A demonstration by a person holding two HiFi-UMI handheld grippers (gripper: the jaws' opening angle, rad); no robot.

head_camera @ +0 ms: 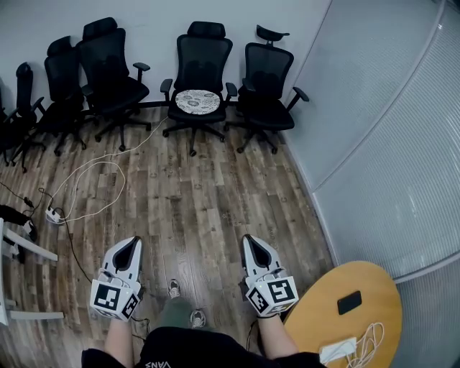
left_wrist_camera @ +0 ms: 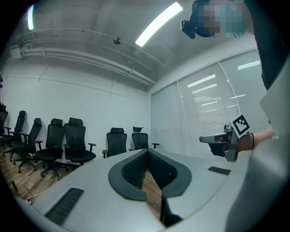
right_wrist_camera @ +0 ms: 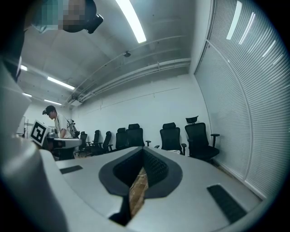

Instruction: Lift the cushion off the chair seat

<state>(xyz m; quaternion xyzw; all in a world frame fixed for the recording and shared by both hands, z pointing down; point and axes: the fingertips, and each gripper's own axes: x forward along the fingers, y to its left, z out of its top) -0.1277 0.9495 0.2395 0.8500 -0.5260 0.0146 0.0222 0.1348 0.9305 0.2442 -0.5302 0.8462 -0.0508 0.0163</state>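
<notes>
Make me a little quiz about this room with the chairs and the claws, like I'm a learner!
1. True or false: the cushion is held in the left claw.
2. The chair with the cushion on it is: A) upside down B) standing by the far wall C) tipped on its side.
3. Fill in: the left claw and the right claw are both ____ (open or shut).
Key: 1 false. 2 B. 3 shut.
</notes>
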